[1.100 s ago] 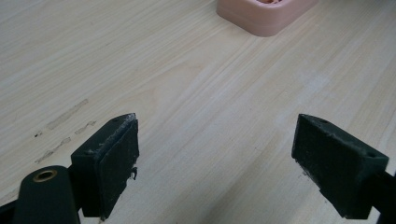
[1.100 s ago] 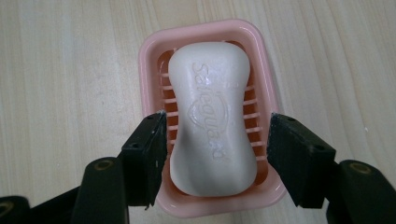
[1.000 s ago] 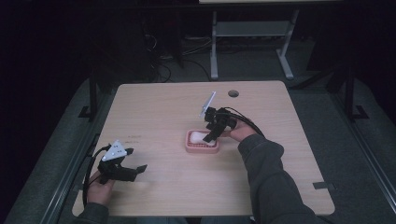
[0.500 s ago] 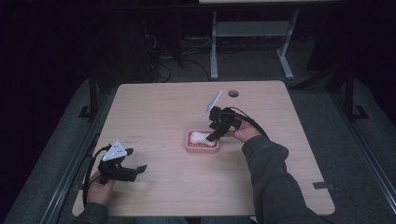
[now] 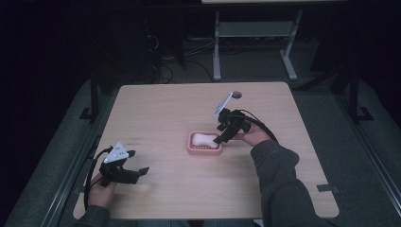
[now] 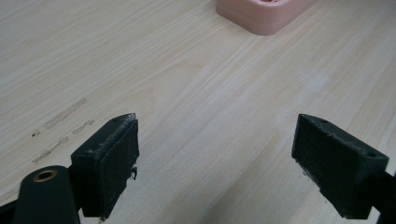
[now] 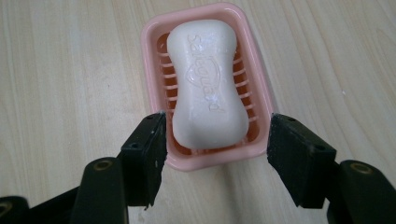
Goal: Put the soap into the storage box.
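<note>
The right gripper had its jaws spread wide, straddling the near end of a pink soap dish without clearly touching it. A white bar of soap lay in the dish, its long axis running straight away from the jaws, so a closing pinch would likely have met the dish's short width. Embossed lettering on the bar read roughly "Safeguard". The left gripper sat well apart over bare worktop, jaws released, holding nothing; the right hand was nearer.
</note>
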Tool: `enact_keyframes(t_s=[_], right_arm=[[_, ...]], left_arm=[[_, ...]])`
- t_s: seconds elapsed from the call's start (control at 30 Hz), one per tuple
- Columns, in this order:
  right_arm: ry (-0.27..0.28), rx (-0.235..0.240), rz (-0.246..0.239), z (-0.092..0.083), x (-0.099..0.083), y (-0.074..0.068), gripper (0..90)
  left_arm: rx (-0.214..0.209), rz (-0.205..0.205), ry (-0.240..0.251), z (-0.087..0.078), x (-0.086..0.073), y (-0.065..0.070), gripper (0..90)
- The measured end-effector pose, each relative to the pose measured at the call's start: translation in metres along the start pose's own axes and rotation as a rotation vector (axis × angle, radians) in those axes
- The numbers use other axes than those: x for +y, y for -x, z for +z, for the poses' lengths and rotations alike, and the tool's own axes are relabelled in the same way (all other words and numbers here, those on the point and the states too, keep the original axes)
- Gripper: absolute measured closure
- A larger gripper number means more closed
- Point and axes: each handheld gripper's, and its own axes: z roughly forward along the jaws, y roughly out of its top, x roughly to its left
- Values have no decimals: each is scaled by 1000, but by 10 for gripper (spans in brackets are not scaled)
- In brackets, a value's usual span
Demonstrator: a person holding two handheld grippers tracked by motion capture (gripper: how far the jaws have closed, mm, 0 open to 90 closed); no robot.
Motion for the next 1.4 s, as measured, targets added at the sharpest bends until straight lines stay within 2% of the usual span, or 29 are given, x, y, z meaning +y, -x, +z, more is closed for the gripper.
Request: enact_keyframes(t_s=[0.37,0.77,0.93,1.2,1.4], right_arm=[[14,-9,22,-8,-12,-2,361],[18,-22,14,-18,-16,-8,349],[36,-22,25,-20,-24,-10,349],[20,-20,38,-23,-34,-13,344],[45,-26,45,-27,-42,-16,345]], left_arm=[[-1,-1,0,0,0,0,144],[-2,2,-2,0,0,0,144],[-3,1,-2,1,0,1,145],[-3,10,-7,1,0,1,144],[-4,9,-7,1,0,1,145]])
